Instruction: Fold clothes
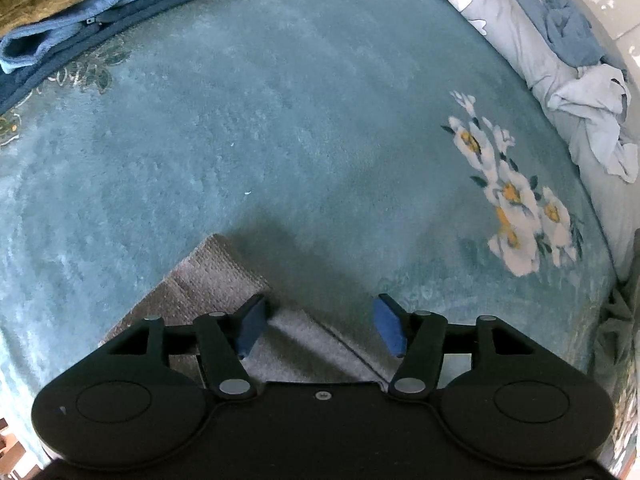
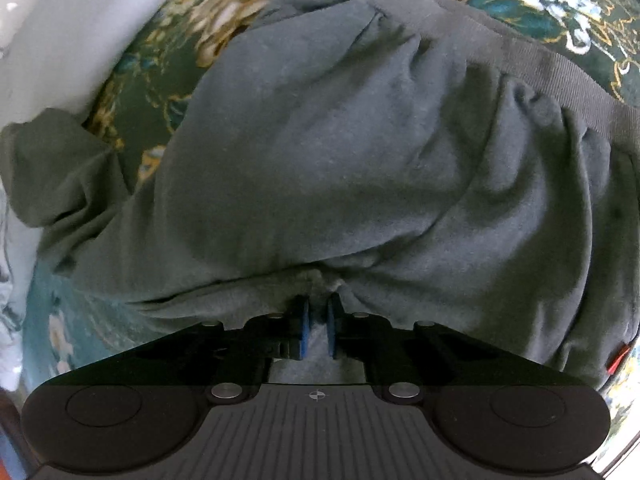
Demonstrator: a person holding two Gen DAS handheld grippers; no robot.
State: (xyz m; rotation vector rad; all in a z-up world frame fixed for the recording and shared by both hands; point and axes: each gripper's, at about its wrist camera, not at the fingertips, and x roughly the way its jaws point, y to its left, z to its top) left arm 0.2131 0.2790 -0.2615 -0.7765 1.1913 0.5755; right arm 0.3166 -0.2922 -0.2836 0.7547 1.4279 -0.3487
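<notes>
**Grey garment pinched by right gripper, left gripper spread**

Fabric of a dark grey garment point(image 2: 340, 152) fills most of the right wrist view, its ribbed waistband point(image 2: 560, 76) running along the upper right. The right gripper point(image 2: 318, 320) pinches a bunched fold at the bottom centre, blue pads nearly together. In the left wrist view, the left gripper point(image 1: 320, 328) is spread wide above a grey cloth corner point(image 1: 208, 280) on a teal floral carpet point(image 1: 280, 120). Blue clothing point(image 1: 80, 32) lies at the upper left.
</notes>
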